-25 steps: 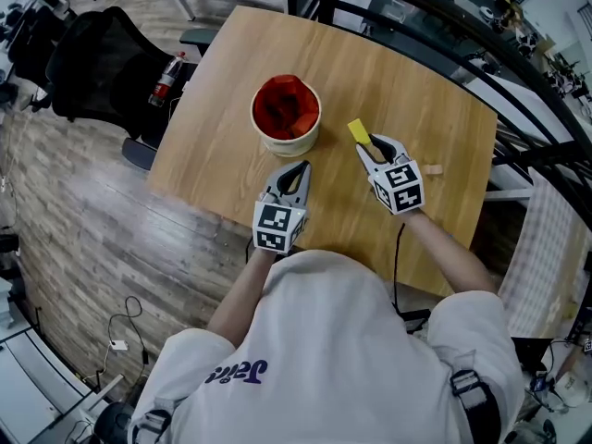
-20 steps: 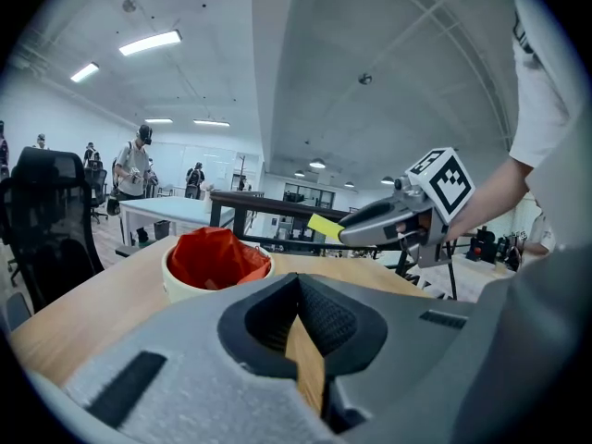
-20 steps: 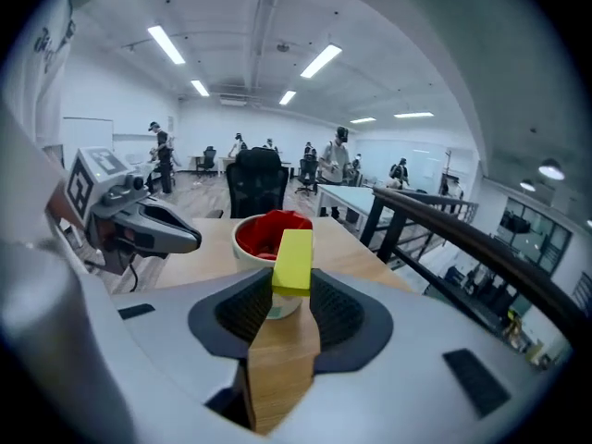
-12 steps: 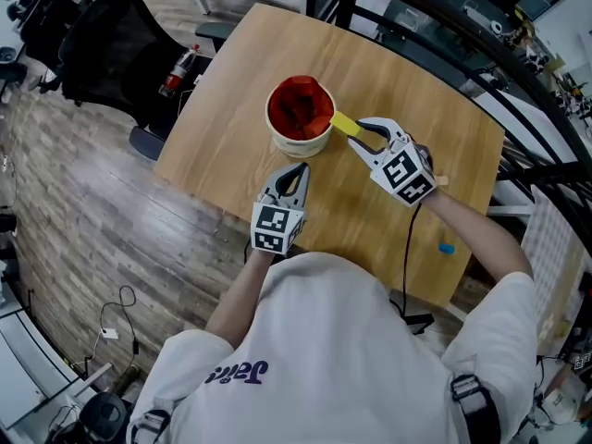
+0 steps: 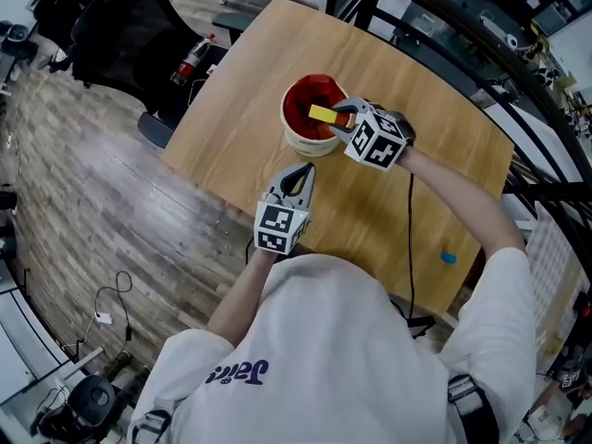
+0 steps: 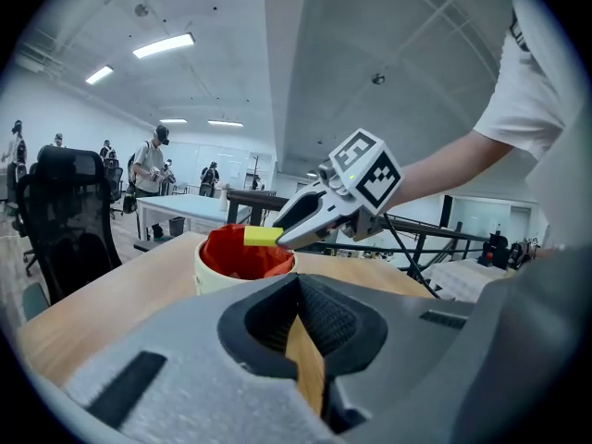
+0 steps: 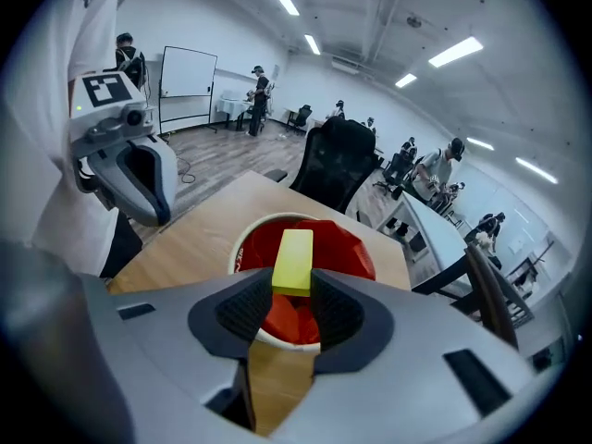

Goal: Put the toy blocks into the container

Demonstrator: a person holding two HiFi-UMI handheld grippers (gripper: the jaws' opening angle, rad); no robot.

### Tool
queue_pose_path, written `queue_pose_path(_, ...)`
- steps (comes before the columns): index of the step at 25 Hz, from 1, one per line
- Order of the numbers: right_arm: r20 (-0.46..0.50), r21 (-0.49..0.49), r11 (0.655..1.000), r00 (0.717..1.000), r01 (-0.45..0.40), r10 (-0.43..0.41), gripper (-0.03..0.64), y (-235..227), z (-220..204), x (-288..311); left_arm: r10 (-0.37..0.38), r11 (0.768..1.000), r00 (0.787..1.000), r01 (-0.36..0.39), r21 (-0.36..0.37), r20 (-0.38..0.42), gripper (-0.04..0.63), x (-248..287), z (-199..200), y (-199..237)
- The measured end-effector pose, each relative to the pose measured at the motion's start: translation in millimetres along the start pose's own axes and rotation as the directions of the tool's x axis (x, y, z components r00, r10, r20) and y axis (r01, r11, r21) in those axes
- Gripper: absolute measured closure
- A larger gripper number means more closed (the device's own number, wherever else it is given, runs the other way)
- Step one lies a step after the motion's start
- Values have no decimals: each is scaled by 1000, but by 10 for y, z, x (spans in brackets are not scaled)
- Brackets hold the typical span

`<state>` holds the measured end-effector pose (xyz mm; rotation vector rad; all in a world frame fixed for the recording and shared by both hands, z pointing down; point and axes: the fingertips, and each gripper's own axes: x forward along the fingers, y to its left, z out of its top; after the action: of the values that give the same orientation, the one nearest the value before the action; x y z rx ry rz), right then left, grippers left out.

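Centre of the head view: the right gripper (image 5: 338, 118) clamps one end of a yellow rectangular toy block (image 5: 321, 114), which juts out over the mouth of the round cream container (image 5: 298, 143). Red toy blocks (image 5: 298, 109) lie inside the container. Lower centre: the left gripper (image 5: 298, 176), jaws together on nothing, points at the container from just below it, over the light wooden table (image 5: 231, 128).

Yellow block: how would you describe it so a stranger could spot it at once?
On the wooden table stands a cream container with red inside. Over its opening the right gripper holds a small oblong yellow block. It is the only yellow thing there; what lies below is red.
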<state>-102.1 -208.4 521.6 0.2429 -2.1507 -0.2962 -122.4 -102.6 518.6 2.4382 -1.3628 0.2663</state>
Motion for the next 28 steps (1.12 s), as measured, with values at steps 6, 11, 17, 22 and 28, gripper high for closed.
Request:
queue_pose_path(6,-119,62,998,993,-18,26,485,-125,-167,520,7,1000,1000,-6,12,-2,588,-20,-28,34)
queue_pose_path(11,-175,126,992,984,4,18,483,-245,-305,748,2,1000,1000,-2,13,-4,588,-39,-36,48)
queue_pose_path(17,-146,156,988,989,14,9,483,-201,-243,695,-18,999,1000,18,33,-4,588,-60,-27,3)
queue_pose_path(22,-103,221,973,994,62,-40,482,-188,-247,446,-71,996,997,71,59,-3,588,-4,33,-138)
queue_pose_path(28,-6,411,901,989,139,-149,482,-130,-445,-107,-155,984,988,156,87,-16,588,147,95,-449)
